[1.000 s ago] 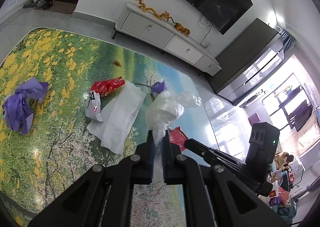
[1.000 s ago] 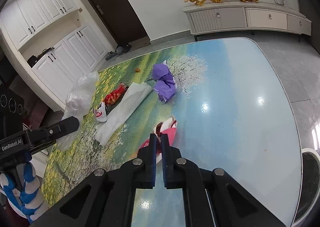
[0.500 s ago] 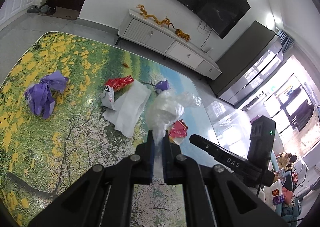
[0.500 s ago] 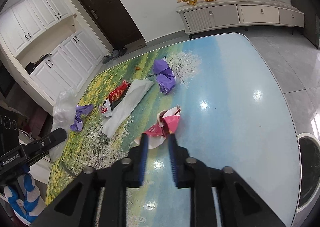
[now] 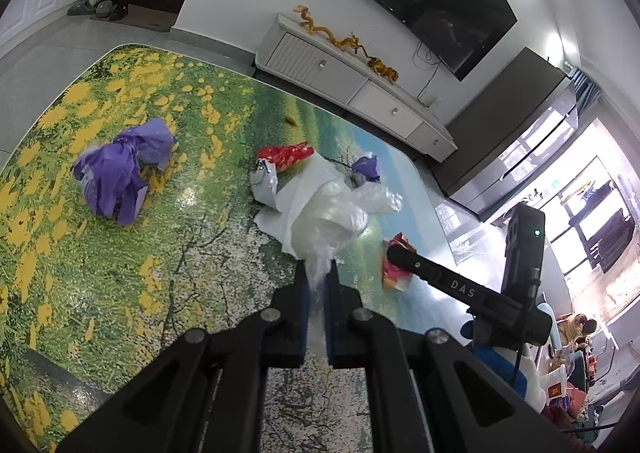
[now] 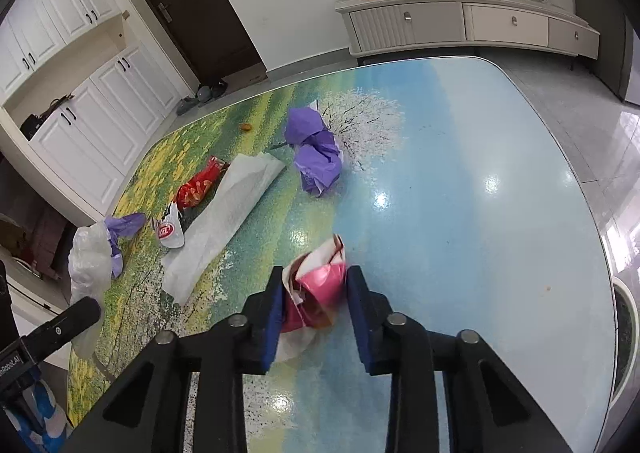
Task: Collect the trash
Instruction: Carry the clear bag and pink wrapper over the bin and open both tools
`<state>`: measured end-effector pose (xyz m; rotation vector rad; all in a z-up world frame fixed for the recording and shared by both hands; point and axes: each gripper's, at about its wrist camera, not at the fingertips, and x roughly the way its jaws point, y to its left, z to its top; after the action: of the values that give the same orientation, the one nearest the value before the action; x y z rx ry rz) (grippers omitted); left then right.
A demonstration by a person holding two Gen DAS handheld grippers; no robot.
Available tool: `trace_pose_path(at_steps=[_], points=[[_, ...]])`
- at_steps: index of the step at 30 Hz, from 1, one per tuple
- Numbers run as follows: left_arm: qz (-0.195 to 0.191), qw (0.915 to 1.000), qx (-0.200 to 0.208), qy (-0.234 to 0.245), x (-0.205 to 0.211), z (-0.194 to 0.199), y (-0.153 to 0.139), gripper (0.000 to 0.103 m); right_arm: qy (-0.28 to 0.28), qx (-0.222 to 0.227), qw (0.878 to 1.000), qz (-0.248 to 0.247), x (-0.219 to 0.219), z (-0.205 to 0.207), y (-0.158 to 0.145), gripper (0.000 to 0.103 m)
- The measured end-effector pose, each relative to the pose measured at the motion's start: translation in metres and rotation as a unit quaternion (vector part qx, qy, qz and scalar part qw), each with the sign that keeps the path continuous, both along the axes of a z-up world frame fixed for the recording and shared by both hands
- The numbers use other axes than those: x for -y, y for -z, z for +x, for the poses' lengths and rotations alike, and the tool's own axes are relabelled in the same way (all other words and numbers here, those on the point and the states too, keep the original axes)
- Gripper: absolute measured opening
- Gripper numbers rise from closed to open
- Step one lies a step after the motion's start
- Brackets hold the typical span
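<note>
Left tongs: we see the left tongs [image 5: 316, 285] pressed together on the neck of a crinkled clear plastic bag [image 5: 336, 213], which puffs up filmy and translucent above the blue pads.
Right tongs: the right tongs [image 6: 316, 301] stand apart and are closing, straddling a crumpled pink and white paper wrapper [image 6: 316, 289]; we see the left pad against its torn edge and a small gap at the right pad.
Wrapper: glossy pink outside, folded into a rough cup, white torn rim, lying on the counter between the right tongs' pads.
Counter: a glossy counter [image 6: 480, 213] with rounded corners, printed with yellow flowers, green meadow, white blossom and blue sky, showing bright reflections.
Purple trash: we count two wads of crumpled purple plastic, one [image 6: 316, 157] beyond the right tongs, another [image 5: 120, 173] far to the left of the left tongs.
White sheet: one long flat white paper sheet [image 6: 228, 213], soft and creased, beyond and left of the right tongs.
Red trash: one shiny red foil snack packet [image 6: 200, 185] just beside the sheet's far side, and one small white packet with a red logo [image 6: 170, 231] touching it.
Crumb: one small orange scrap [image 6: 246, 127] far beyond the sheet.
</note>
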<state>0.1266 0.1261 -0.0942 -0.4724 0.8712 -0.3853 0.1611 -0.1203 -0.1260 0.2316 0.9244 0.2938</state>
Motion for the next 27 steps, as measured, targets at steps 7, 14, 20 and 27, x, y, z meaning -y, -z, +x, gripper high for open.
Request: trace_pose_path(at_steps=[7, 14, 20, 27], points=[[0.014, 0.9999, -0.001, -0.001, 0.007, -0.008, -0.002, 0.006, -0.006, 0.017, 1.000, 0.021, 0.014, -0.025, -0.004, 0.023], [0.034, 0.9990, 0.014, 0.026, 0.042, -0.013, -0.022, 0.006, 0.021, 0.058, 0.997, 0.043, 0.063, -0.056, -0.031, 0.023], [0.058, 0.9945, 0.024, 0.084, 0.111, -0.007, -0.037, 0.006, 0.082, 0.092, 0.992, 0.040, 0.138, -0.082, -0.052, 0.023], [0.084, 0.9807, 0.022, 0.175, 0.228, 0.008, -0.040, 0.006, 0.181, 0.075, 0.980, 0.037, 0.242, -0.109, -0.029, 0.023]])
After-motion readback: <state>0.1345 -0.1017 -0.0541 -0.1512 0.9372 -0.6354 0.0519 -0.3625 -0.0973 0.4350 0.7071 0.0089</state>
